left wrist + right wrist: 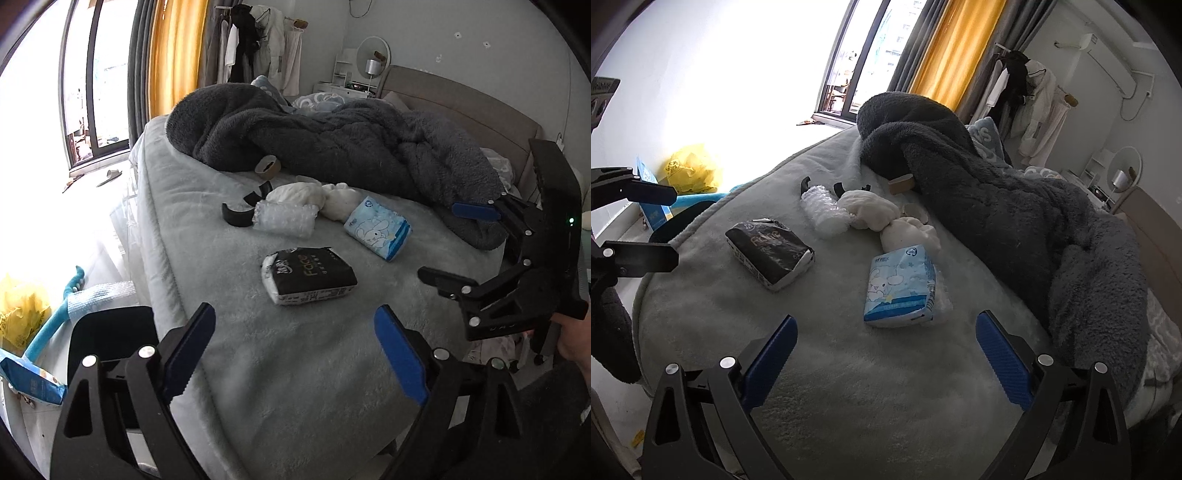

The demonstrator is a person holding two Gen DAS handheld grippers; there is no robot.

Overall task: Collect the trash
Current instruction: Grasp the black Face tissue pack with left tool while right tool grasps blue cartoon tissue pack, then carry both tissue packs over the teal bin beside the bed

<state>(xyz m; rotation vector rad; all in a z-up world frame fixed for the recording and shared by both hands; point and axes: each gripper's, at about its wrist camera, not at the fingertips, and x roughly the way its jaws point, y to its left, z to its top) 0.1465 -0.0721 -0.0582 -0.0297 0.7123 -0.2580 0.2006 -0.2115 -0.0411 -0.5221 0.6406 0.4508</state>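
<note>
Left wrist view looks down along the left gripper point(293, 343), whose blue pads stand wide apart with nothing between them, over the near corner of a bed covered in a soft pale blanket point(295, 387). The right gripper point(886, 354) shows the same in its own view: its pads are spread wide, with only bare blanket under them. Just past the left gripper lies a black tissue pack point(308, 275) with gold letters, flat on the blanket. A little farther and to the right lies a blue tissue pack point(377, 228) with a white bunny on it. Beside it sits a lump of crumpled white paper point(314, 197), and next to that a roll of bubble wrap point(284, 219). Two small black curved bits point(236, 216) lie by the bubble wrap. Behind them a tape roll point(267, 164) rests against the edge of a big fluffy dark grey blanket point(351, 140), which is piled across the far half of the bed. Down on the floor to the left are a yellow plastic bag point(22, 314) and a dark bin point(110, 336) close to the bed. Far back there is a bright window point(81, 92), a yellow curtain point(177, 55), clothes hanging on a rack point(258, 44), a round mirror point(373, 53) and the brown headboard point(461, 103).
</note>
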